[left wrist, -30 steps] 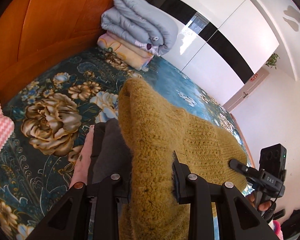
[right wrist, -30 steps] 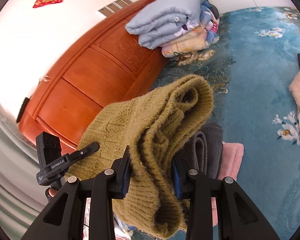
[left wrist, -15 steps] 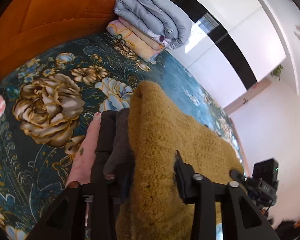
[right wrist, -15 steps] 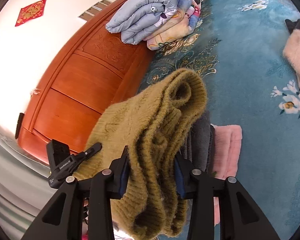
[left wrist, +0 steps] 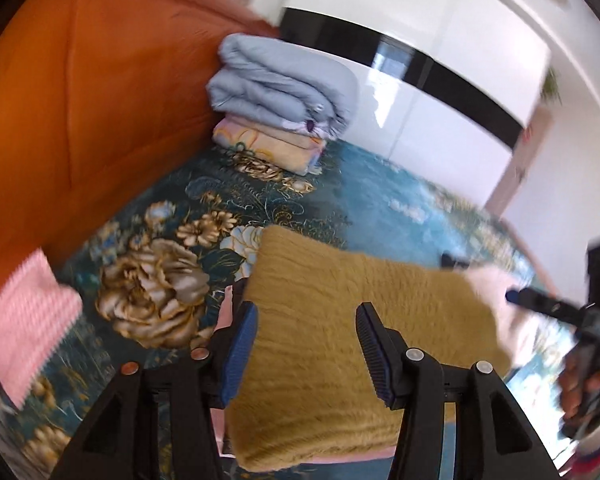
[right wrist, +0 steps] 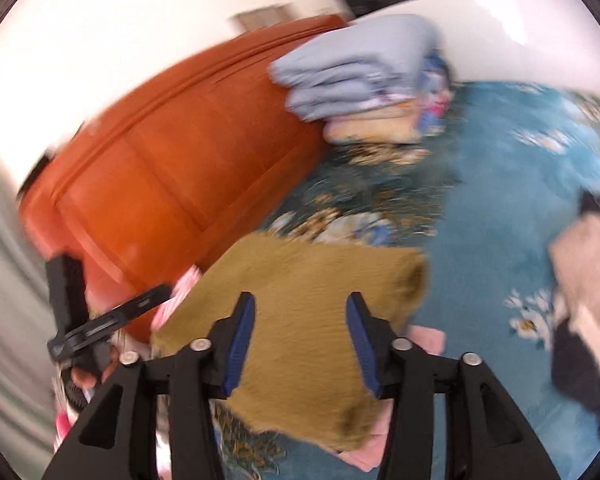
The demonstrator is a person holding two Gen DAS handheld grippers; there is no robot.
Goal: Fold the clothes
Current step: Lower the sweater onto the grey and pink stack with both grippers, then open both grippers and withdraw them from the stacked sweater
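The mustard knitted sweater (left wrist: 420, 312) lies folded flat on the floral bedspread (left wrist: 300, 200), on top of a pink garment (right wrist: 428, 338). My left gripper (left wrist: 306, 320) hovers just above its near edge. Its jaws are opening, and the blue pads stand clear of the knit. My right gripper (right wrist: 299, 308) hangs over the same sweater (right wrist: 320, 268) from the other side. Its jaws are opening too, with the cloth below them and nothing pressed between the pads. Both views are blurred by motion.
An orange wooden headboard (left wrist: 80, 120) runs along the left. Folded quilts (left wrist: 284, 92) are stacked against it at the far end. A pink-and-white zigzag cloth (left wrist: 28, 320) lies near left. A pile of pale and dark clothes (right wrist: 588, 280) sits on the right.
Both grippers were shut on the bunched sweater; now they have let go, spread their jaws and drawn back. The sweater has dropped flat and covers the grey garment seen before.
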